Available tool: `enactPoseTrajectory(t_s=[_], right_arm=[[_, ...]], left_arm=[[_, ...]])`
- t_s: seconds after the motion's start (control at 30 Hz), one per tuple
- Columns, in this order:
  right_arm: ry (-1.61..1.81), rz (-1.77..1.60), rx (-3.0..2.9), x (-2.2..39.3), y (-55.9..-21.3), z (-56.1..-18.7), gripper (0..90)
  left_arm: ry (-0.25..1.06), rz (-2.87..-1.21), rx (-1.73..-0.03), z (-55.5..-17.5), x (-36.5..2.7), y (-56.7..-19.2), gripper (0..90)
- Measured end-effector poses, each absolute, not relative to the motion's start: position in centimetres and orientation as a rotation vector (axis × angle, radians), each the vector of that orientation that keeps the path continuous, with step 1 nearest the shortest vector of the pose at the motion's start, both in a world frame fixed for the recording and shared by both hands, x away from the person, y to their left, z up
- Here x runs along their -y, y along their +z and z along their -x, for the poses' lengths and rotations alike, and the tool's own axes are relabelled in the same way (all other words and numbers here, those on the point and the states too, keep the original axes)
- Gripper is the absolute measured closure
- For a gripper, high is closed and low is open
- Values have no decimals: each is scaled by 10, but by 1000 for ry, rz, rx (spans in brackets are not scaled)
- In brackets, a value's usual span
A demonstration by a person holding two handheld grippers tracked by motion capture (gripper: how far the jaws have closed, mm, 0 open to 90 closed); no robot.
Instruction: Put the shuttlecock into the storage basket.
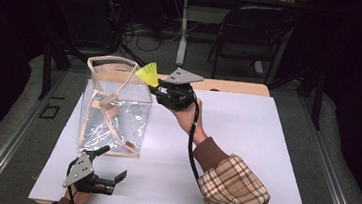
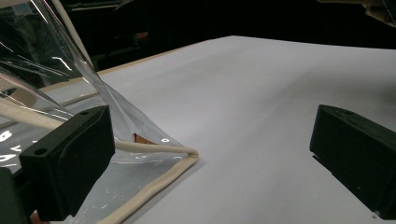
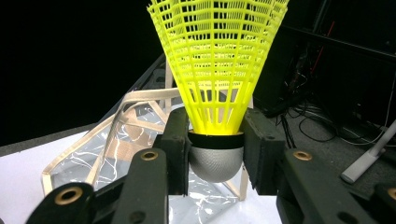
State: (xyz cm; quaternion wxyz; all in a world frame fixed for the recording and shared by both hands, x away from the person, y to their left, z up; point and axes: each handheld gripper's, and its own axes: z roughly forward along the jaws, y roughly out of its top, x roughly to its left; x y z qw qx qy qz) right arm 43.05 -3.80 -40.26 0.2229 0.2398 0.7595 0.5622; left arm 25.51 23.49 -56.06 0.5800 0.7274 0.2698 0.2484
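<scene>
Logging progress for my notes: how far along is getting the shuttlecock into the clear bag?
Done: right gripper has the yellow shuttlecock clamped by its base. In hand: it hangs beside the clear bag's open top. Left: dropping it in; the left gripper sits open at the bag's near corner.

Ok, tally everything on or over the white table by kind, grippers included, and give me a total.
Shuttlecock, yellow, held over the table in the right gripper: 1
Clear bag with tan trim, standing on the table: 1
Grippers, counting the left gripper as well: 2
Total: 4
</scene>
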Motion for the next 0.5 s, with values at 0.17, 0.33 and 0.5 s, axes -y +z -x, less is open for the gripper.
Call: enactPoseTrajectory(t_s=[0.17, 0.33, 0.5], right_arm=[[1552, -659, -2100, 35, -401, -433, 649], [1555, -666, -2101, 32, -399, -436, 649], [1554, -664, -2103, 30, -396, -439, 649]], left_arm=[[579, -1699, -632, -255, -235, -561, 0], [579, -1699, -633, -255, -235, -561, 0], [579, -1699, -631, -255, -235, -561, 0]])
